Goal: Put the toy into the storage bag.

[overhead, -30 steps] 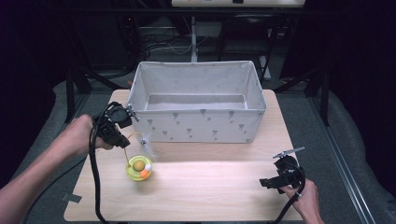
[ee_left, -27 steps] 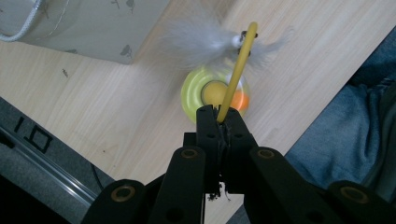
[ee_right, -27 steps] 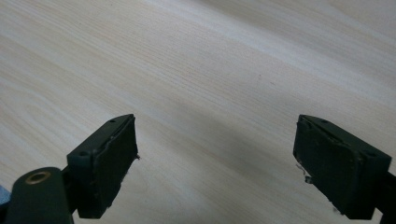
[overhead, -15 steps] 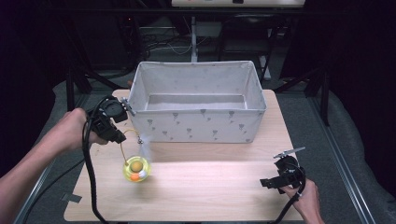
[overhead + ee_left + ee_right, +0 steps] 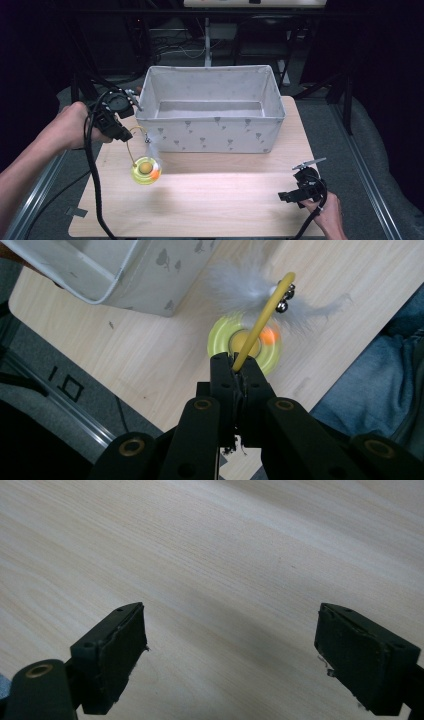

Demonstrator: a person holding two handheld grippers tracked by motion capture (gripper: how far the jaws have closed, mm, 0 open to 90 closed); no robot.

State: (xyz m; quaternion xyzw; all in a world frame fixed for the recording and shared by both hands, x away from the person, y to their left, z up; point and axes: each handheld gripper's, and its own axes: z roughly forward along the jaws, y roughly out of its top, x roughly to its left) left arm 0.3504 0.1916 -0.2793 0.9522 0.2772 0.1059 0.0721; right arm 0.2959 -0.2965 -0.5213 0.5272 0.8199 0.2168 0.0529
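My left gripper [image 5: 124,136] hovers left of the bin, shut on the thin yellow wire [image 5: 260,320] of a cat toy. The wire curves down to a grey feather [image 5: 153,143] with small bells [image 5: 284,298]. Beneath it hangs a yellow-green disc [image 5: 145,171] with an orange ball inside, just above the table. In the left gripper view the jaws [image 5: 235,367] pinch the wire, with the disc [image 5: 222,337] blurred beyond. My right gripper [image 5: 288,196] rests at the table's front right, open, with bare wood between its pads [image 5: 117,650].
A grey fabric bin [image 5: 210,131] with a small tree print stands open at the back middle of the wooden table [image 5: 210,210], and its corner [image 5: 125,275] is close to the toy. A person's trouser leg [image 5: 380,375] lies past the table edge.
My left gripper has risen and drawn back to the left with the wire in it. The disc has lifted slightly and swings. The right gripper has not moved.
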